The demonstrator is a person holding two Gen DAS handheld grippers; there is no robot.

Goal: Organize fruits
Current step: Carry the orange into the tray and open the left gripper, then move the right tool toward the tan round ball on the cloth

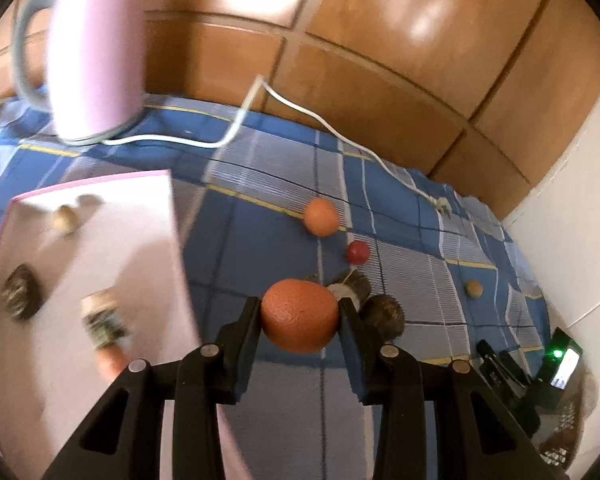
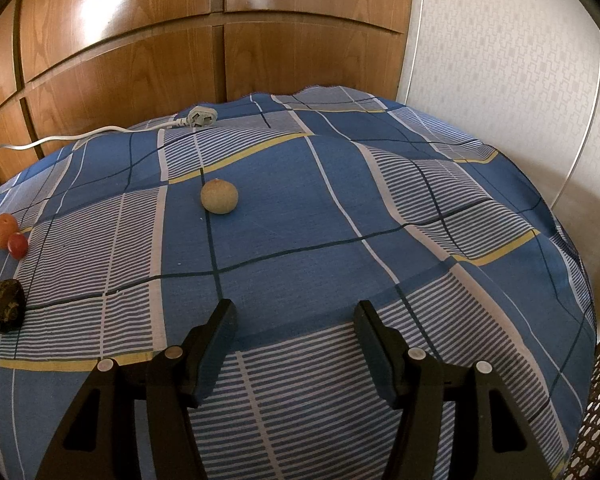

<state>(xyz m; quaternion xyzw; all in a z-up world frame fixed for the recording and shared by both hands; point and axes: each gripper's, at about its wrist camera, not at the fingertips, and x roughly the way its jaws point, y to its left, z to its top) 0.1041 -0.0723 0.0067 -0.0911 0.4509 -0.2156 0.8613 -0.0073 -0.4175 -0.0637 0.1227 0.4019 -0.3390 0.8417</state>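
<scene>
While the left gripper [image 1: 300,322] pinches an orange [image 1: 299,315], the right gripper [image 2: 294,330] hangs spread, empty.

The left gripper [image 1: 300,312] is matte black plastic: two flat, blade-like fingers [image 1: 246,340] with squared tips, each carried on angular linkage arms pierced by long triangular cut-outs. Round silver pivot pins (four show in each wrist view) cap the joints. The right gripper [image 2: 294,312] is of the same build, with identical black fingers [image 2: 374,340], silver pins and hollowed arms.
</scene>
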